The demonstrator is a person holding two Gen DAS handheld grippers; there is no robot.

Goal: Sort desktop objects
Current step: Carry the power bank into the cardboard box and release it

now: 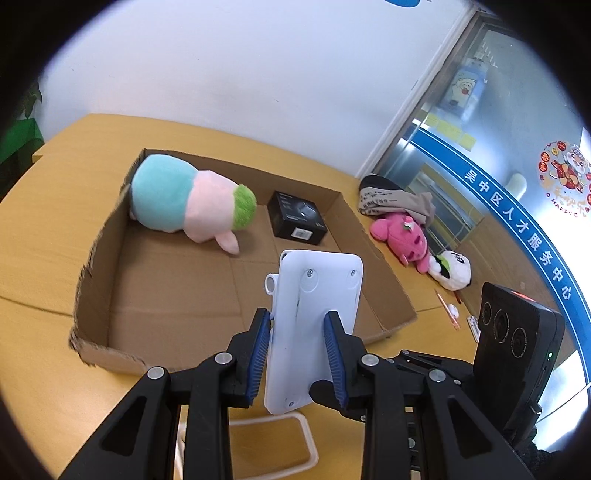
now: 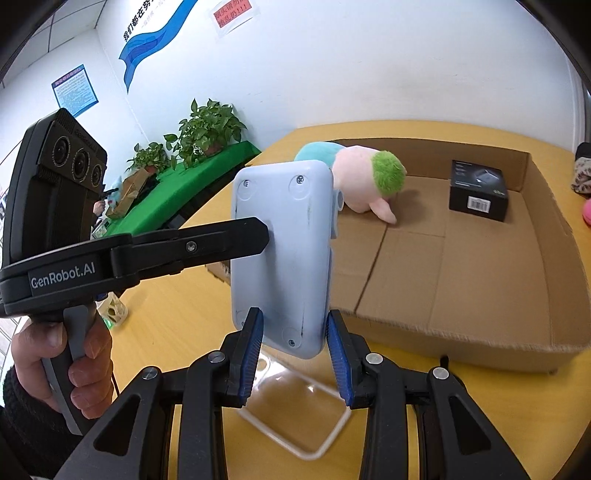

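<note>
Here white plastic case [image 1: 314, 325] clamped upright between both jaws, above table [image 1: 44, 236].

A white wall [image 1: 240, 66] rises behind the bench [image 1: 40, 236]; at its right stands a glass partition [image 1: 491, 122] crossed by a blue band with white characters [image 1: 517, 225], with a round red sticker [image 1: 563, 177] and a cartoon poster [image 1: 463, 92] seen on or through it. In the right wrist view, potted green plants [image 2: 207, 133] stand on a green-covered surface [image 2: 177, 192] by the wall, a brown cardboard piece [image 2: 131, 195] lying near them; above hang a blue wave graphic [image 2: 147, 48], a red-and-white notice [image 2: 232, 13] and a blue framed notice [image 2: 75, 90].
</note>
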